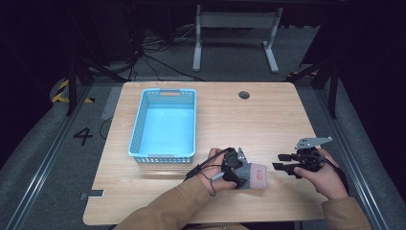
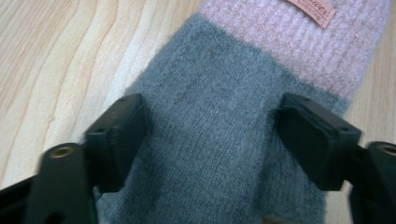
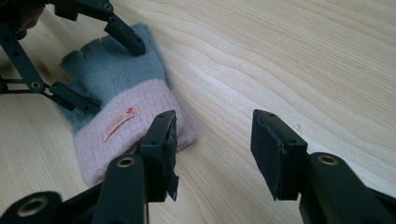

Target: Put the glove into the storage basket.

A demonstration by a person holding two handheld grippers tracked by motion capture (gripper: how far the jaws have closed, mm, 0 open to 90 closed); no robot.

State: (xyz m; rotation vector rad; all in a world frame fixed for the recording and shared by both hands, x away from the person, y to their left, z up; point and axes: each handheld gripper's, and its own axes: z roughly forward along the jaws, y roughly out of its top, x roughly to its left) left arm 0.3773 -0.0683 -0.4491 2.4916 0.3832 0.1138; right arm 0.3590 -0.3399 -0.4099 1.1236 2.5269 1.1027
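Knit glove [image 1: 253, 174], grey body with pink cuff, lies flat on the wood counter [image 1: 268, 115] at the near edge. Left tool [image 1: 238, 173] sits right over the grey part; in the left gripper view the 2 jaws stand wide apart on either side of the grey knit [image 2: 210, 140], pads at the fabric edges, not pinched shut, nothing lifted. Whether the pads press the fabric, cannot tell.

Right tool [image 1: 281, 162] is just beside the glove on its cuff side, apart from it, resting low over the counter. In the right gripper view its jaws are open wide with bare wood between them; the pink cuff [image 3: 130, 133] lies just beyond the left jaw, and the left tool [image 3: 95, 65] straddles the grey end farther off.

Small pink-orange tag [image 3: 120, 122] sewn on the cuff; it carries script lettering, also seen in the left gripper view [image 2: 312, 10], too blurred to read.

Blue basket [image 1: 139, 129] stands well apart from both tools, beyond the left tool on the far-left part of the counter. Floor beside the counter carries a painted "4" [image 1: 83, 136].
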